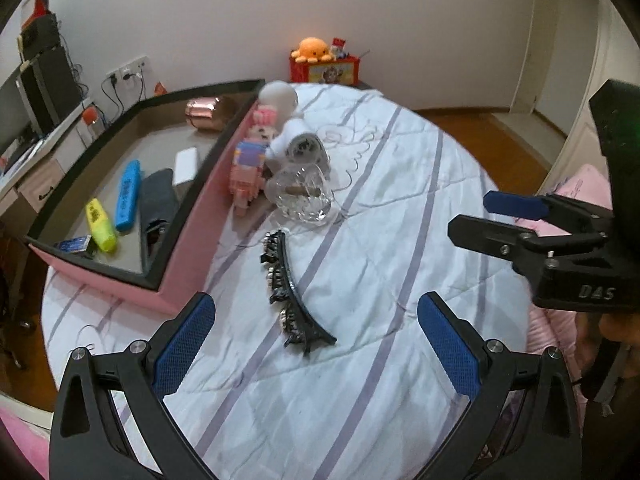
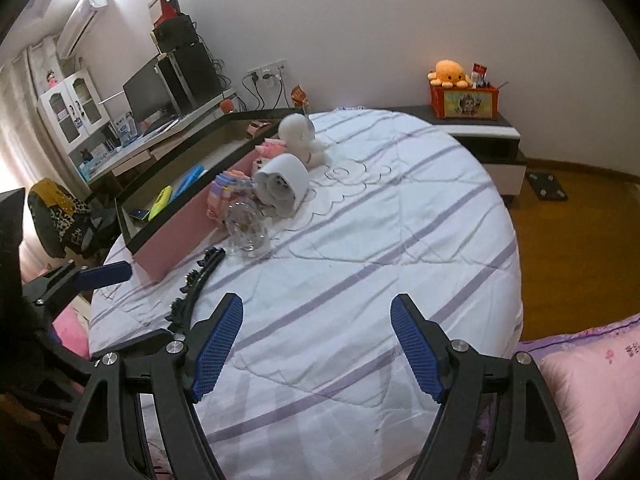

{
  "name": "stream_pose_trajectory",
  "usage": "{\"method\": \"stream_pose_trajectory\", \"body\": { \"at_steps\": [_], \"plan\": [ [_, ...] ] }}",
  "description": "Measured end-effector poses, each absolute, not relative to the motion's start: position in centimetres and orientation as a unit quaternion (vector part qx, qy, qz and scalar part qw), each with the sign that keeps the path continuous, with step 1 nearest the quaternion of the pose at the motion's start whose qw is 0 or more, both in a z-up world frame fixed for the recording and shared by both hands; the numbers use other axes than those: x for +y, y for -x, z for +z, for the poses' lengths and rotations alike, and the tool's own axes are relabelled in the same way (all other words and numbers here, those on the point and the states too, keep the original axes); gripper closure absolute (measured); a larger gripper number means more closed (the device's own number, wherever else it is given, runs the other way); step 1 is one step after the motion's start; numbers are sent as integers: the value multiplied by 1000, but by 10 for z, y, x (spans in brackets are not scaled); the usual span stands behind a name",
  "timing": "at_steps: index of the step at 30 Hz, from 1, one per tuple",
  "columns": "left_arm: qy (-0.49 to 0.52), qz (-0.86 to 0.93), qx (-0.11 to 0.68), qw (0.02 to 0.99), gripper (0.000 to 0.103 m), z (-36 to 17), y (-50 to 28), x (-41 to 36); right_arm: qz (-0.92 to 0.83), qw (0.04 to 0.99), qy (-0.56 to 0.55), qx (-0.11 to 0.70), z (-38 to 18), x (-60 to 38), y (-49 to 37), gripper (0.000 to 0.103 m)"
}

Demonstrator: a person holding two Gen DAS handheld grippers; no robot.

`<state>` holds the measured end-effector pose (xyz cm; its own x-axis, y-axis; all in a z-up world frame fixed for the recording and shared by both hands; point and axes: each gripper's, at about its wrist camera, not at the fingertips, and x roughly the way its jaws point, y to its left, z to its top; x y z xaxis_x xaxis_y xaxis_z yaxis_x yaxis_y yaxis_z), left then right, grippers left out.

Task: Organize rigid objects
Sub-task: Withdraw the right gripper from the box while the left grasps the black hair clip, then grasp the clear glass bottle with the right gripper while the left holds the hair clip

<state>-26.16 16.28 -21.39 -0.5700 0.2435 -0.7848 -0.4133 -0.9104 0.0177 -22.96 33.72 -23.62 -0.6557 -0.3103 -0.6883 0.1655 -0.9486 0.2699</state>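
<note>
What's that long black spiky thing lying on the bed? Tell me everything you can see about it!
The black hair clip is long, narrow and gently curved, like a banana clip. It looks like hard plastic, with a smooth spine along one edge and rows of teeth and small dark decorations along the other. It lies flat on the white, purple-striped quilt, in front of the pink box and the clear glass piece. Only the quilt seems to touch it. The open left gripper hangs just before its near end.
</note>
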Motion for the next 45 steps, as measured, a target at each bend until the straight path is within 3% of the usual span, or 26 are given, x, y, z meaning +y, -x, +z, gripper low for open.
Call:
{"method": "stream_pose_trajectory", "body": {
  "at_steps": [3, 5, 10, 12, 17, 36, 39, 41, 42, 45],
  "plan": [
    [437, 876, 97, 179, 27, -226, 273, 166, -903, 136, -396, -98, -242, 340, 234, 25],
    [467, 861, 82, 184, 36, -240, 284, 167, -901, 140, -398, -99, -245, 341, 238, 25],
    [460, 865, 98, 176, 48, -248, 289, 172, -897, 145, -405, -103, -251, 343, 245, 25],
    [455, 868, 93, 176, 66, -247, 291, 171, -896, 145, -407, -104, -253, 343, 248, 25],
    [461, 865, 85, 178, 79, -245, 288, 160, -894, 148, -410, -102, -253, 339, 252, 25],
    [464, 854, 88, 220, 82, -245, 267, 134, -886, 193, -421, -15, -251, 256, 304, 26],
    [459, 855, 89, 225, 82, -246, 269, 135, -883, 194, -428, -5, -253, 249, 314, 45],
    [458, 855, 84, 229, 82, -246, 271, 133, -878, 200, -435, -10, -255, 248, 320, 65],
    [457, 855, 82, 232, 82, -246, 273, 133, -875, 201, -440, -8, -257, 247, 322, 70],
    [453, 855, 81, 240, 80, -247, 275, 134, -874, 204, -441, -8, -260, 247, 321, 72]
  ]
}}
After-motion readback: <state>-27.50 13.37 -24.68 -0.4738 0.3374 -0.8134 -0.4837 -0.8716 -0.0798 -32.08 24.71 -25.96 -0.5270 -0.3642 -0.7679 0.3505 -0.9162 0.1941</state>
